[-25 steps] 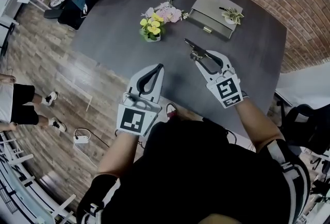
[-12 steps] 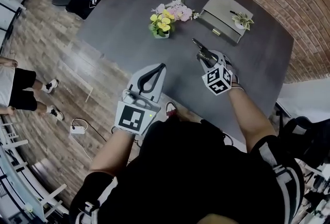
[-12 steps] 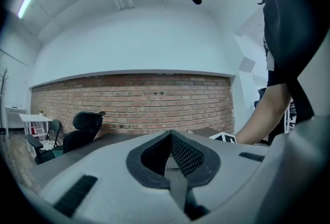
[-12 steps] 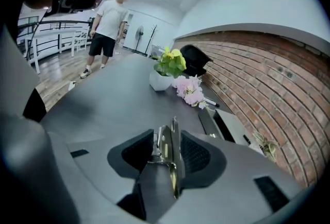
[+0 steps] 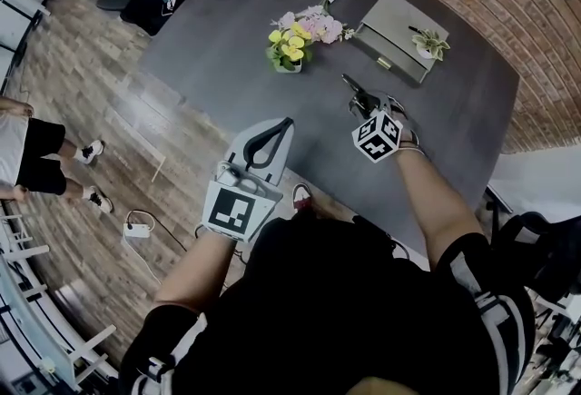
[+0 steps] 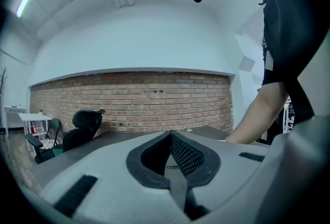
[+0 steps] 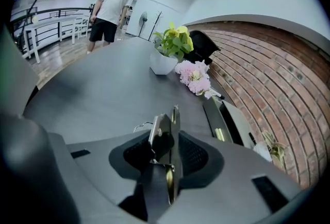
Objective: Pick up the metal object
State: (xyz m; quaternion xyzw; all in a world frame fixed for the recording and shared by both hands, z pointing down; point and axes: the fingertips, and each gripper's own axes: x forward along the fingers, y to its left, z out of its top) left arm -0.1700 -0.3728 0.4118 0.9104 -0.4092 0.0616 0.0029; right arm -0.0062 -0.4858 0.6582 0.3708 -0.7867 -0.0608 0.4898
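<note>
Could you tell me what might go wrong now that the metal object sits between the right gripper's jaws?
The right gripper's jaws are closing with the metal object between them, edge-on and near the tips. Such a narrow hold may let it twist or slip when lifted. Part of it sticks out past the jaws, so a careless swing could strike the white flower pot ahead.

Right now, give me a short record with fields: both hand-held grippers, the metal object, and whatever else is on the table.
left hand-held gripper: shut, nothing between its jaws
right hand-held gripper: jaws closing on the slim metal object standing between them
table: dark grey tabletop
also on table: yellow flowers in a white pot; pink flower bunch; flat grey box
</note>
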